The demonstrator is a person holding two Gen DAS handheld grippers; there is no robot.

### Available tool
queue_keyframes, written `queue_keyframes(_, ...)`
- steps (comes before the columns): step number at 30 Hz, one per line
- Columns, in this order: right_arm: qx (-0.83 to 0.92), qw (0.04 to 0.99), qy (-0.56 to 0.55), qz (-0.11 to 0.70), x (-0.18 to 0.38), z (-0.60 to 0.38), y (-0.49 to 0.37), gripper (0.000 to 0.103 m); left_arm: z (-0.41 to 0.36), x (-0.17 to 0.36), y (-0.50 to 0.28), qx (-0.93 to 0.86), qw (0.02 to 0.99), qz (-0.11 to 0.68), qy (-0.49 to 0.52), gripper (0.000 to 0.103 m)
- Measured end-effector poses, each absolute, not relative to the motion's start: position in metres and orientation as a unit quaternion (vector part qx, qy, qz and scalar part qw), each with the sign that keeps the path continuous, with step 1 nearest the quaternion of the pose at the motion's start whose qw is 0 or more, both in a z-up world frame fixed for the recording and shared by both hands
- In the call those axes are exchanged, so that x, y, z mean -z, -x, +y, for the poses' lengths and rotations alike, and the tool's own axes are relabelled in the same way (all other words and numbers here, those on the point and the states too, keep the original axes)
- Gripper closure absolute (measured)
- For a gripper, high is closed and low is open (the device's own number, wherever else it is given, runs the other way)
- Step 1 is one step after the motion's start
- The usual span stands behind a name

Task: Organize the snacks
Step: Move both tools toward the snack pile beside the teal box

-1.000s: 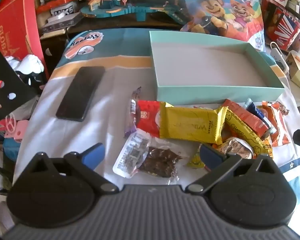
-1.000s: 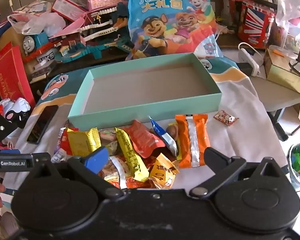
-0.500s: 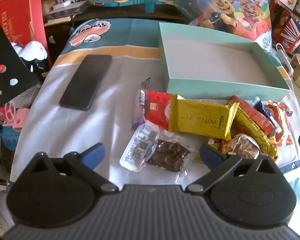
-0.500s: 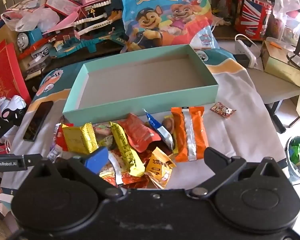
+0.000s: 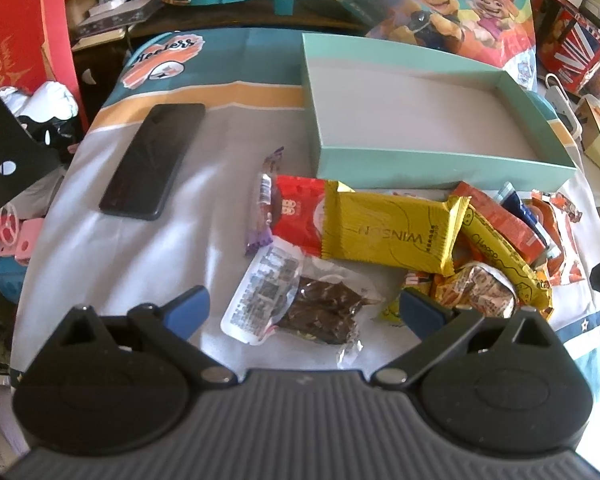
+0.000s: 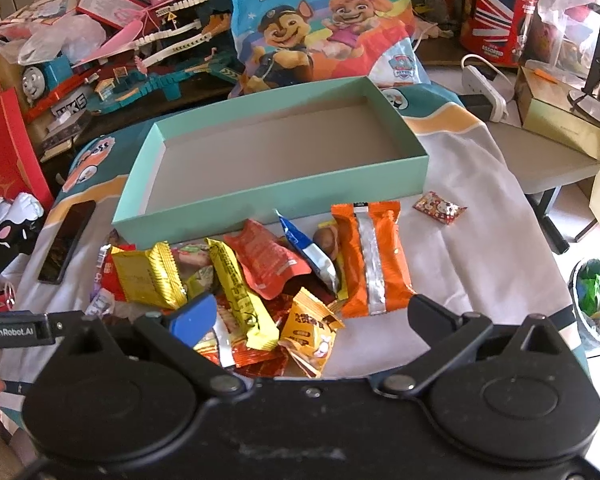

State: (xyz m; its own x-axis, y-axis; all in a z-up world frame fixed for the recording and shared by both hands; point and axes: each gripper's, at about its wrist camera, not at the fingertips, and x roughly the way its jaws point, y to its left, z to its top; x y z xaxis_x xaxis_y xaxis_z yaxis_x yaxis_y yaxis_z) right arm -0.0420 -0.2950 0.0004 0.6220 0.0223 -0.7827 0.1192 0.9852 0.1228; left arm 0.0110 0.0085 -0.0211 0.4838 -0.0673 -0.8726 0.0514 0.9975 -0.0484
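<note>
A pile of wrapped snacks lies on the cloth-covered table in front of an empty mint-green box (image 5: 440,160) (image 6: 268,208). My left gripper (image 5: 304,308) hangs open just above a clear packet of dark snack (image 5: 300,308), which sits between its fingers. Beyond it lie a yellow wafer pack (image 5: 392,232) and a red pack (image 5: 300,216). My right gripper (image 6: 304,314) is open above the near side of the pile, over a small orange packet (image 6: 310,328) and a yellow bar (image 6: 240,292). A long orange pack (image 6: 370,256) lies to the right.
A black phone (image 5: 154,160) lies on the cloth left of the box. A small red candy (image 6: 440,208) sits alone at the right. Toys, a cartoon snack bag (image 6: 320,20) and boxes crowd the back. The table edge drops off at the right.
Both grippers have moved forward and lower toward the snack pile. The clear dark-snack packet now lies closer between the left fingers. Both stay open.
</note>
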Motion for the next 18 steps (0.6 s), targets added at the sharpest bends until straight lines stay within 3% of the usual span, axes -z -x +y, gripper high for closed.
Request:
queue_keyframes(15, 0.052, 0.889, -0.112, 0.441, 0.013, -0.322, 0.020, 0.000, -0.023, 0.019, -0.099, 0.042, 0.846, 0.527, 0.063, 0.000)
queue_keyframes(18, 0.056, 0.889, -0.119, 0.438, 0.016, -0.329, 0.015, 0.013, -0.037, 0.033, -0.112, 0.026, 0.843, 0.535, 0.042, 0.000)
